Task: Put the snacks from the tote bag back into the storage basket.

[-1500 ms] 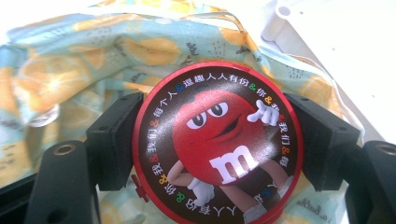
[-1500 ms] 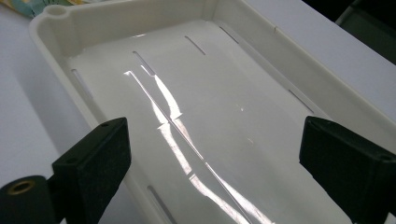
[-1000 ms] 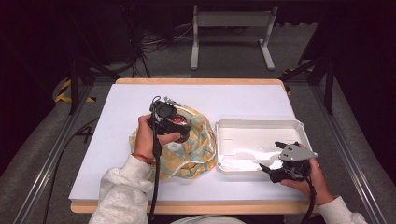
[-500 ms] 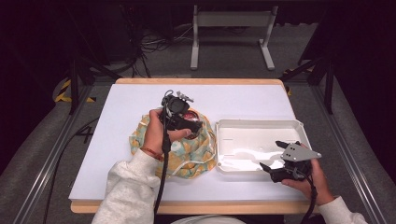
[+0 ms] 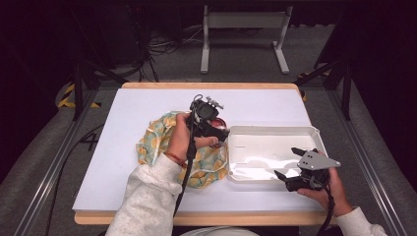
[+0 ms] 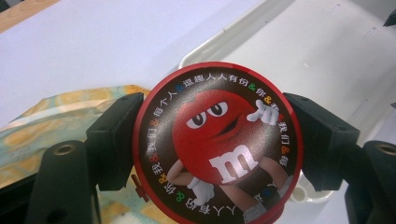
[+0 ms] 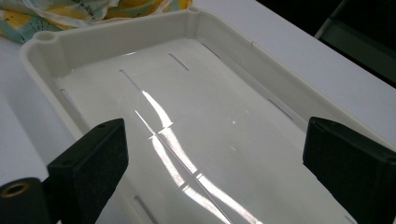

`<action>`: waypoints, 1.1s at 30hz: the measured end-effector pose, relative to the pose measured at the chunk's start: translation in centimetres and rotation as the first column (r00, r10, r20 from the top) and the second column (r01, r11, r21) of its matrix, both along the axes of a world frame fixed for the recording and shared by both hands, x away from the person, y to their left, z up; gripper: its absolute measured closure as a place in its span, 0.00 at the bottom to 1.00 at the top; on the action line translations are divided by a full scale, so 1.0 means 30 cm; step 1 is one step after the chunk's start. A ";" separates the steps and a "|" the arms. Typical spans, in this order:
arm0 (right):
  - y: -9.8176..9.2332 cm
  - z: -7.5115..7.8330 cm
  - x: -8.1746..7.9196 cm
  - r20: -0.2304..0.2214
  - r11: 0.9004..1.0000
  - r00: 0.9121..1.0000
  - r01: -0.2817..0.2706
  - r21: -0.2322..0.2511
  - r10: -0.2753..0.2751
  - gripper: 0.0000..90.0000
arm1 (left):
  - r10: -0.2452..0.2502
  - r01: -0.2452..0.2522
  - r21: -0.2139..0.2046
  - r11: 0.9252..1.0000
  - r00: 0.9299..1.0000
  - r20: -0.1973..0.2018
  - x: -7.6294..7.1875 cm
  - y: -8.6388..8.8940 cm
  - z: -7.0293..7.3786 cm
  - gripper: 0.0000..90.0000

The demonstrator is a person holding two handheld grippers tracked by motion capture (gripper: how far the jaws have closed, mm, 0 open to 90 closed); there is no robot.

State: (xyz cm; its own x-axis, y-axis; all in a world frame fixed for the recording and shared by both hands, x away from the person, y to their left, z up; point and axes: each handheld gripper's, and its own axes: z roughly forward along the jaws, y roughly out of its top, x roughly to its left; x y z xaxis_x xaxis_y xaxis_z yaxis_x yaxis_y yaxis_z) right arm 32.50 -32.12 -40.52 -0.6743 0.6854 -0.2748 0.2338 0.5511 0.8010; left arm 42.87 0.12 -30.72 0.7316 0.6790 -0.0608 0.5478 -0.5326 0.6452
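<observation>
The left gripper (image 6: 215,140) pinches a round red tin with a red candy face on its lid (image 6: 217,144), one black jaw on each side. In the high view the tin (image 5: 219,123) sits in the middle of the frame, above the crumpled yellow and green cloth bag (image 5: 157,142), just left of the white plastic tray (image 5: 275,132). At the lower right, the right gripper (image 5: 290,162) hangs over the tray with its jaws spread wide, holding nothing. All sits on a white worktop (image 5: 128,118).
</observation>
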 end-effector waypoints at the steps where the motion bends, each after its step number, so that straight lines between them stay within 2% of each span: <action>1: 0.000 0.000 0.000 0.001 1.000 1.000 0.002 -0.004 -0.002 0.08 | -0.006 0.006 0.001 1.000 1.000 -0.002 0.001 -0.011 -0.002 0.28; 15: -0.002 0.000 0.000 0.000 1.000 1.000 0.005 -0.008 -0.005 0.08 | -0.058 0.058 0.014 0.998 0.998 -0.011 0.004 -0.124 -0.020 0.28; 19: 0.000 0.000 0.000 -0.002 1.000 1.000 0.001 -0.008 -0.001 0.08 | -0.071 0.072 0.007 0.997 0.997 -0.020 0.006 -0.161 -0.027 0.28; 26: -0.002 0.000 0.000 -0.001 1.000 1.000 0.001 -0.005 -0.001 0.08 | -0.080 0.080 0.017 0.997 0.996 -0.029 0.007 -0.202 -0.043 0.28; 33: 0.005 -0.001 -0.004 -0.004 1.000 1.000 -0.023 -0.015 0.023 0.09 | -0.098 0.099 0.015 0.995 0.994 -0.041 -0.003 -0.245 -0.066 0.28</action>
State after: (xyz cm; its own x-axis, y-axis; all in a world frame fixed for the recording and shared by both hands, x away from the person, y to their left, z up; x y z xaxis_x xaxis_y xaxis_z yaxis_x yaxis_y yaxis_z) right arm 32.39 -31.97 -40.54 -0.6908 0.6655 -0.2827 0.2236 0.5684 0.7918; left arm 42.78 -7.23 -32.71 0.7924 0.6047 -0.0806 0.5173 -0.5960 0.6142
